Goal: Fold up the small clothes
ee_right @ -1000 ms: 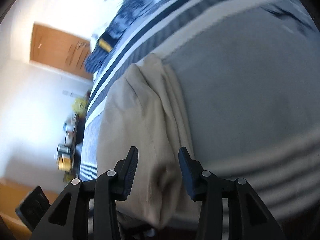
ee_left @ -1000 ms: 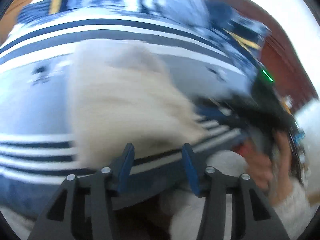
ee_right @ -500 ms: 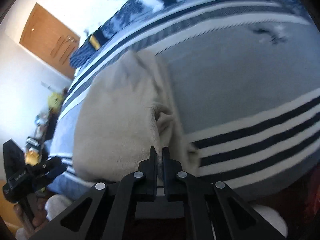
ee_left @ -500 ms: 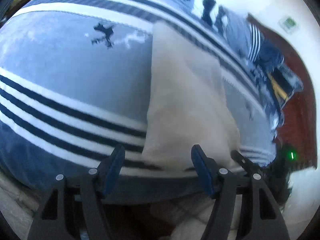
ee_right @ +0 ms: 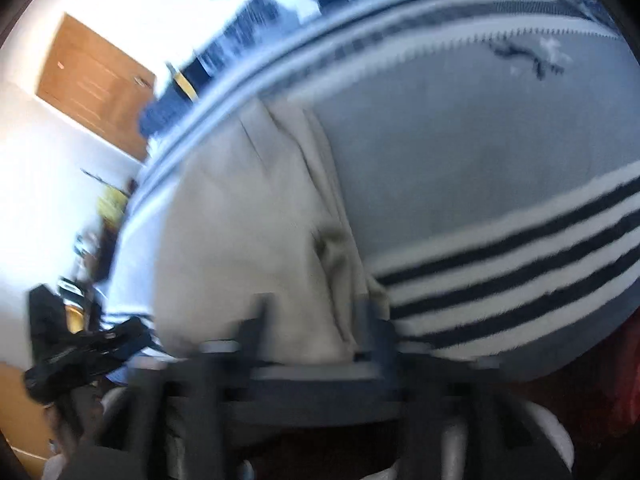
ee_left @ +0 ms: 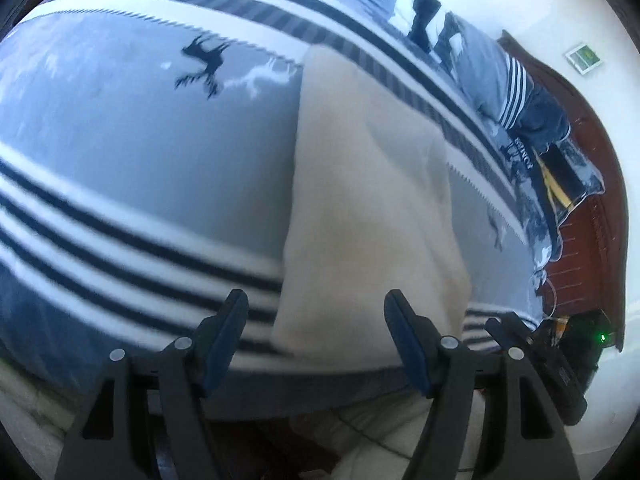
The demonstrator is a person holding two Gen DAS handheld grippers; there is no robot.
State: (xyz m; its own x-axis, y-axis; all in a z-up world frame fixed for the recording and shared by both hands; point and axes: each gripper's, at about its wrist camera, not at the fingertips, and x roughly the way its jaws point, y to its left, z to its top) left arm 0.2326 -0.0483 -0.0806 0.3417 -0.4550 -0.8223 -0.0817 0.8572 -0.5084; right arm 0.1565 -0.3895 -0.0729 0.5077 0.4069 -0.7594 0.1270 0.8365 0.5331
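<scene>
Beige garment (ee_left: 368,208): laid flat mid-frame for folding. Left gripper (ee_left: 316,332): jaws spread wide, nothing held. Right gripper (ee_right: 312,324): blurred, apparently parted.

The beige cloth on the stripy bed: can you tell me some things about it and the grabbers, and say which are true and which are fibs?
1. The beige cloth lies on a blanket with dark and white stripes. True.
2. The left gripper is pinching the cloth. False: its fingers stand wide apart with nothing clamped between them.
3. A dark deer shape is printed on the grey part of the blanket. True.
4. The cloth is bright red. False: it is pale beige.
5. The right gripper is squeezed tight shut. False: though blurred, its fingers show a gap, with the cloth's near edge in front.
</scene>
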